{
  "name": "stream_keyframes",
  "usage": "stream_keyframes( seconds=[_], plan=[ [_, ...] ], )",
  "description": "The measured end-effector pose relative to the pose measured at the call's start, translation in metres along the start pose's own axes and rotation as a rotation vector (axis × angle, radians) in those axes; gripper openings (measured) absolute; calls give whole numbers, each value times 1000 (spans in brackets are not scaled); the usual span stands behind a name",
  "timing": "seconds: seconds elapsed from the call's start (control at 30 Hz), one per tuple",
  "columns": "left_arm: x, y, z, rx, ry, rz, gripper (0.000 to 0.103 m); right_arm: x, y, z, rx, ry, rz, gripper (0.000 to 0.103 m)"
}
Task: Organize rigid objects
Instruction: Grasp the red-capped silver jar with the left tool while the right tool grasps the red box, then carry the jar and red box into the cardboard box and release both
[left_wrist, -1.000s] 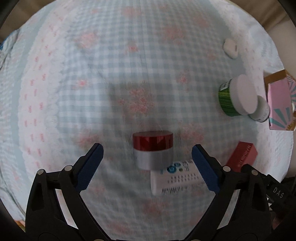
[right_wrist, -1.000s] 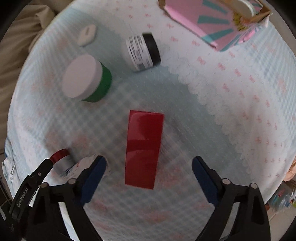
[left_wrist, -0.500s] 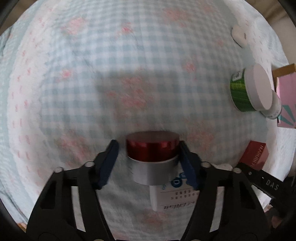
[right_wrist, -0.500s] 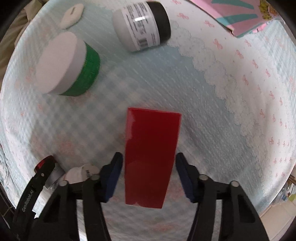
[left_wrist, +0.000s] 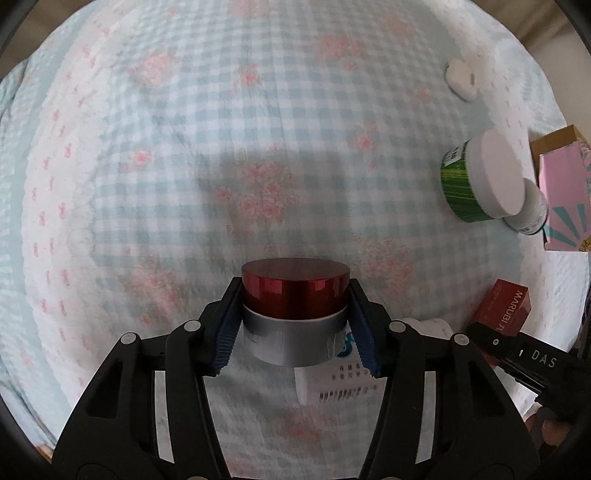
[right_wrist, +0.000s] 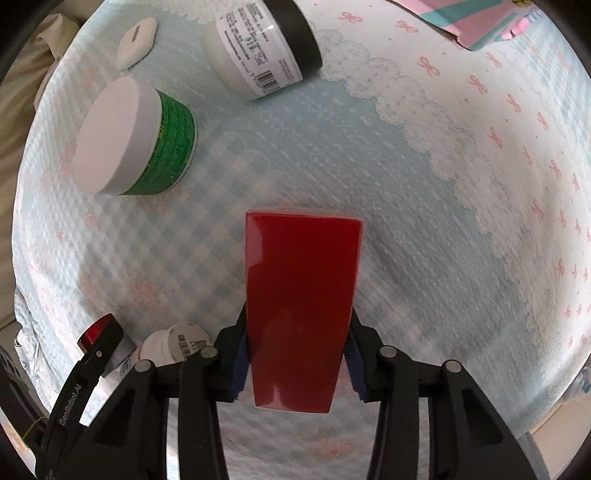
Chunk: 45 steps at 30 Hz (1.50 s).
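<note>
In the left wrist view my left gripper (left_wrist: 295, 325) is shut on a silver jar with a red lid (left_wrist: 294, 306), pads against its sides. A white tube (left_wrist: 340, 384) lies just behind and below it. In the right wrist view my right gripper (right_wrist: 297, 354) is shut on a long red box (right_wrist: 301, 302), gripped at its near end. The red box also shows in the left wrist view (left_wrist: 504, 308), and the red lid shows at the lower left of the right wrist view (right_wrist: 92, 332).
A green jar with a white lid (right_wrist: 136, 140) and a white jar with a black lid (right_wrist: 258, 48) lie on the checked blue cloth (right_wrist: 406, 221). A small white piece (right_wrist: 136, 38) lies beyond. A pink and teal box (left_wrist: 565, 199) sits at the right.
Both grippers moved forward and closed: the left one onto the red-lidded jar, the right one onto the red box. Both were open a second ago.
</note>
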<state>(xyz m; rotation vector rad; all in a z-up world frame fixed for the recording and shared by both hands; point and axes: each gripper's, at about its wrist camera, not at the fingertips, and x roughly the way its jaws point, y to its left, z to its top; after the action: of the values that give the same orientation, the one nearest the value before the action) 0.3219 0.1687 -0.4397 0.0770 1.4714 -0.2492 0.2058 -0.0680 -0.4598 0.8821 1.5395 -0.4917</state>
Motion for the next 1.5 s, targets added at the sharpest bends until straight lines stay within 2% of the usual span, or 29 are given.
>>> stream_keyframes(
  seconds=[0.17, 0.43, 0.73, 0.87, 1.1, 1.3, 1.5],
  plan=[
    [-26, -8, -1, 25, -50, 0, 50, -20, -6, -8, 5, -14, 36, 39],
    [-81, -19, -14, 62, -133, -8, 50, -64, -17, -19, -73, -83, 89, 39],
    [-145, -40, -42, 59, -205, -49, 50, -153, -37, -39, -232, -154, 121, 39],
    [-174, -65, -54, 66, -250, -99, 51, -191, -53, -49, -291, -178, 118, 39],
    [-203, -124, -70, 107, -300, -142, 50, -231, -68, -53, -355, -209, 133, 39],
    [-217, -182, -70, 137, -327, -149, 50, -262, -98, -34, -357, -244, 171, 39],
    [-228, -248, -63, 90, -365, -122, 50, -289, -130, 11, -402, -268, 202, 39]
  ],
)
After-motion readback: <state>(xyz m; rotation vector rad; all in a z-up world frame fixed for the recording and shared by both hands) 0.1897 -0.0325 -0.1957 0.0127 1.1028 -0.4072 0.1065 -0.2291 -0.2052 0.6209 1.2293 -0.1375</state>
